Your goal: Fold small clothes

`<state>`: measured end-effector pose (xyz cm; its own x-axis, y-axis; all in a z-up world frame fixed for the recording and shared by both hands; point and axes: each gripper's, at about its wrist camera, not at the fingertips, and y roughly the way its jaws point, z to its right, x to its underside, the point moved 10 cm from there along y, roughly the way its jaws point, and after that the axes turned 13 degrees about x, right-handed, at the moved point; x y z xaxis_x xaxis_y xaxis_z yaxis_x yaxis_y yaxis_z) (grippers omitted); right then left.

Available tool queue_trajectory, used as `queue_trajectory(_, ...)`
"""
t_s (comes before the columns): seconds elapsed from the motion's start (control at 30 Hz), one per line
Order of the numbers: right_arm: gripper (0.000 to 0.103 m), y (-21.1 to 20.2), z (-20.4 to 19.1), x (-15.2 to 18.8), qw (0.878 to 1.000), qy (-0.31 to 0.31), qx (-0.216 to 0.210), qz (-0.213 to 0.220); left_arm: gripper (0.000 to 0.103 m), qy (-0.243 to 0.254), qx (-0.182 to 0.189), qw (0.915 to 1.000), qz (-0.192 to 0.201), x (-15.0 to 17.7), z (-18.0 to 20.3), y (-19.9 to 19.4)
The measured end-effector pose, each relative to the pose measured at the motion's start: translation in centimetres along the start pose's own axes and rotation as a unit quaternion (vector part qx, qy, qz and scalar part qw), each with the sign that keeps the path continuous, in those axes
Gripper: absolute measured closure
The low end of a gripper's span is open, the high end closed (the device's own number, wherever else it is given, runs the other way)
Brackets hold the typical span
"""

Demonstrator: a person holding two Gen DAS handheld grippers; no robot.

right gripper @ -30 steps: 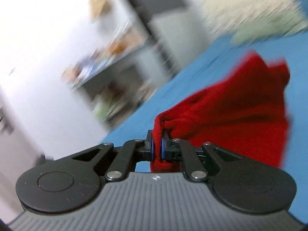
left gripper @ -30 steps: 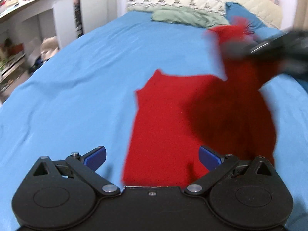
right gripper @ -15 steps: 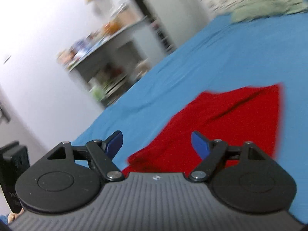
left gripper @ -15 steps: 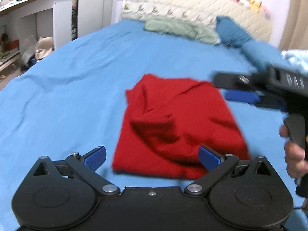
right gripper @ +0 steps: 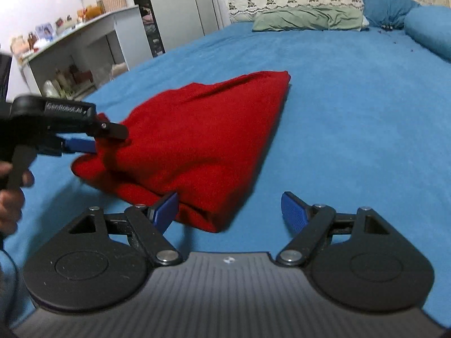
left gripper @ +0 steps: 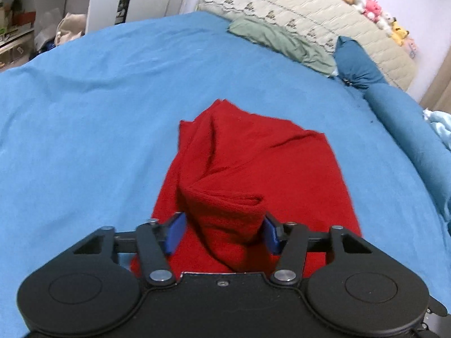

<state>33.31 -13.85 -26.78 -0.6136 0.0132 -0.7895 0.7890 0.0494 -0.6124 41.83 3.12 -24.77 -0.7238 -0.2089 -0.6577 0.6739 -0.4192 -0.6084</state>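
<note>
The red cloth (left gripper: 253,169) lies partly folded, rumpled, mid-bed (left gripper: 84,112). The left gripper (left gripper: 222,232) straddles a raised fold at the cloth's near edge, fingers part-closed around it but seemingly not yet pinching, probably to lift that layer. The right gripper (right gripper: 229,208) gapes wide, empty, at the cloth's near corner.

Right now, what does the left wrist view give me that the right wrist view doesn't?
Only the left wrist view: the raised fold of the red garment bunched between the left gripper fingers, plus stuffed toys on the headboard.

Only the right wrist view: the left gripper from the side, the holding hand, the open right gripper at the near edge, and the white shelf.

Both: red garment, blue bedsheet, green pillow.
</note>
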Motion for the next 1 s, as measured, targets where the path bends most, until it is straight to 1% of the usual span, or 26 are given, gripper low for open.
queue_trajectory(0.03, 0.008, 0.5, -0.6, -0.2, 1.0, -0.008, 0.005, 0.0, 0.054, -0.005, -0.004, 1.0, 0.001, 0.1, -0.4, -0.1)
queue_trajectory(0.1, 0.008, 1.5, -1.6, 0.1, 1.0, -0.024, 0.013, 0.001, 0.06, -0.019, -0.007, 0.9998, 0.005, 0.3, -1.1, -0.6)
queue_trajectory(0.2, 0.009, 2.2, -2.4, 0.4, 0.998, -0.046, 0.032, 0.008, 0.065, -0.042, -0.014, 0.9989, 0.014, 0.5, -2.2, -1.4)
queue_trajectory(0.23, 0.01, 2.2, -2.2, 0.4, 0.998, -0.038, 0.04, 0.009, 0.067, -0.049, -0.015, 0.9986, 0.015, 0.5, -2.5, -1.7)
queue_trajectory(0.3, 0.011, 2.0, -1.0, 0.3, 0.998, -0.001, 0.061, 0.013, 0.071, -0.055, -0.017, 0.9982, 0.016, 0.7, -2.7, -1.9)
queue_trajectory(0.33, 0.011, 1.8, -0.4, 0.2, 0.998, 0.022, 0.06, 0.014, 0.072, -0.052, -0.016, 0.9984, 0.016, 0.7, -2.5, -2.0)
queue_trajectory(0.37, 0.013, 1.8, -0.2, 0.2, 0.998, 0.035, 0.053, 0.012, 0.074, -0.046, -0.016, 0.9987, 0.016, 0.6, -2.1, -2.0)
queue_trajectory(0.4, 0.018, 2.0, -0.1, -0.1, 0.998, 0.038, 0.048, 0.009, 0.077, -0.035, -0.015, 0.9991, 0.016, 0.5, -1.7, -2.0)
queue_trajectory(0.5, 0.027, 2.0, -0.6, -0.2, 0.998, 0.011, 0.052, 0.016, 0.081, -0.008, -0.024, 0.9996, 0.013, 0.2, -0.8, -1.9)
queue_trajectory(0.57, 0.028, 1.8, -0.7, -0.5, 0.998, 0.008, 0.054, 0.019, 0.084, -0.004, -0.023, 0.9997, 0.011, 0.0, -0.7, -1.8)
queue_trajectory(0.67, 0.028, 2.0, -0.8, -0.6, 0.999, 0.012, 0.051, 0.015, 0.086, 0.001, -0.03, 0.9995, -0.011, 0.2, -1.1, -1.0)
queue_trajectory(0.73, 0.028, 2.1, -0.8, -0.8, 0.999, 0.012, 0.05, 0.014, 0.091, -0.001, -0.028, 0.9995, -0.017, 0.0, -1.5, -0.7)
queue_trajectory(0.77, 0.028, 2.1, -0.8, -1.0, 0.999, 0.012, 0.049, 0.015, 0.091, 0.006, -0.03, 0.9995, -0.013, -0.5, -1.5, -1.1)
queue_trajectory(0.83, 0.028, 1.5, -0.7, -1.2, 0.999, 0.008, 0.047, 0.022, 0.092, 0.027, -0.034, 0.999, 0.009, -1.7, -1.1, -2.4)
queue_trajectory(0.9, 0.028, 0.9, -0.9, -1.6, 0.998, 0.0, 0.044, 0.034, 0.093, 0.049, -0.029, 0.998, 0.028, -2.5, -0.3, -4.2)
queue_trajectory(0.93, 0.028, 0.6, -1.0, -1.7, 0.998, -0.006, 0.044, 0.039, 0.093, 0.06, -0.031, 0.9972, 0.031, -2.3, 0.0, -4.7)
queue_trajectory(1.0, 0.028, 0.4, -1.2, -1.6, 0.998, -0.024, 0.05, 0.04, 0.093, 0.083, -0.05, 0.9951, 0.02, -0.8, -0.1, -4.8)
